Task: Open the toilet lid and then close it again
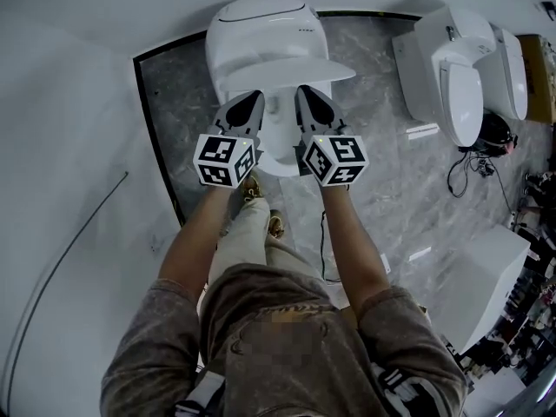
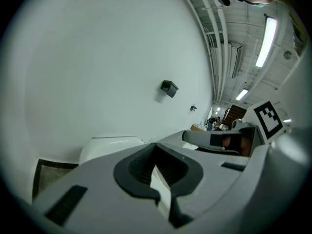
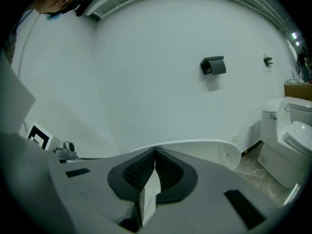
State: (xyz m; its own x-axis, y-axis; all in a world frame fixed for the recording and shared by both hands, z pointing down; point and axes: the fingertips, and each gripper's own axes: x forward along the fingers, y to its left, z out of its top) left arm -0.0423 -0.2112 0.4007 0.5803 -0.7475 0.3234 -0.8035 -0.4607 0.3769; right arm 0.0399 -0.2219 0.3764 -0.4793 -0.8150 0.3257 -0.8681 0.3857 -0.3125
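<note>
Fingers (image 1: 246,109) beneath front edge of toilet lid (image 1: 287,70)

No legible words, brands or numbers are found, only black-and-white square marker patterns on the cube (image 1: 225,160) of the left gripper (image 1: 254,101) and the cube (image 1: 335,159) of the right gripper (image 1: 304,94), small dark marks on the toilet tank (image 1: 261,33) too tiny to be read.

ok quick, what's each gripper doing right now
left gripper: jaws shut on the toilet lid, at its front edge.
right gripper: jaws shut on the same lid edge.
</note>
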